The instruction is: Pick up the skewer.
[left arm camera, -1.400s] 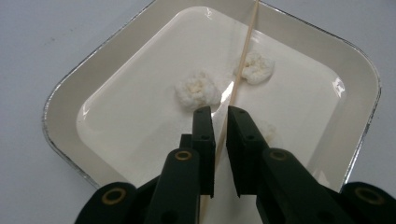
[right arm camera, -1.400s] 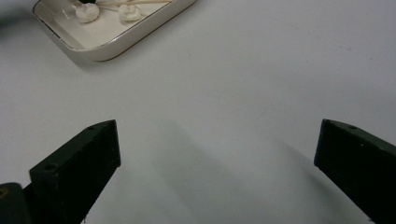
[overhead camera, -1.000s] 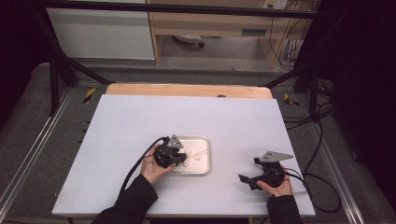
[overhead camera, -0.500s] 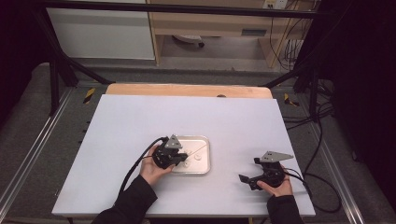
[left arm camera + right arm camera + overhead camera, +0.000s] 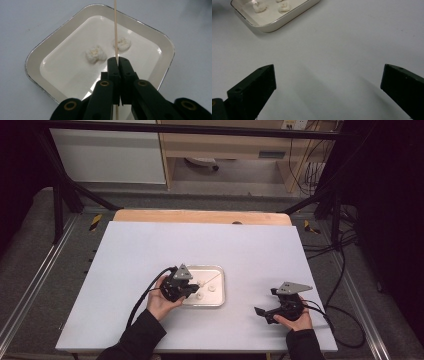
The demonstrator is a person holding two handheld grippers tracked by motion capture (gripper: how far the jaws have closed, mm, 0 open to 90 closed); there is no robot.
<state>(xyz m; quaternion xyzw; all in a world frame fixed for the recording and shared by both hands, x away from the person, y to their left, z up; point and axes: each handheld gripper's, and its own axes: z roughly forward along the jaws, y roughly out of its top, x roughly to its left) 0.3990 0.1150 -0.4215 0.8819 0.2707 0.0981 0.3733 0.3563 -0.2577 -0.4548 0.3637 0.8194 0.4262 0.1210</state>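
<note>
Now the left hand-held gripper (image 5: 117,65) was clamped on the skewer (image 5: 115,30) above the tray (image 5: 160,40), just beside two marshmallows (image 5: 95,53). Right hand-held gripper (image 5: 328,82) sat open on the bench (image 5: 342,50). Best aim the tip squarely at one piece and push gently

Colour-wise it's pretty muted: the counter (image 5: 150,250) is plain pale bluish-white with a light wood strip along the far edge. The tray (image 5: 45,50) is glossy cream-white with a thin silvery rim, and the two lumps (image 5: 95,53) in it are off-white with a yellowish tinge. The skewer (image 5: 115,30) is pale tan. Both the left gripper (image 5: 117,61) and right gripper (image 5: 260,311) are matte black, with grey plates on top. Sleeves are black.
</note>
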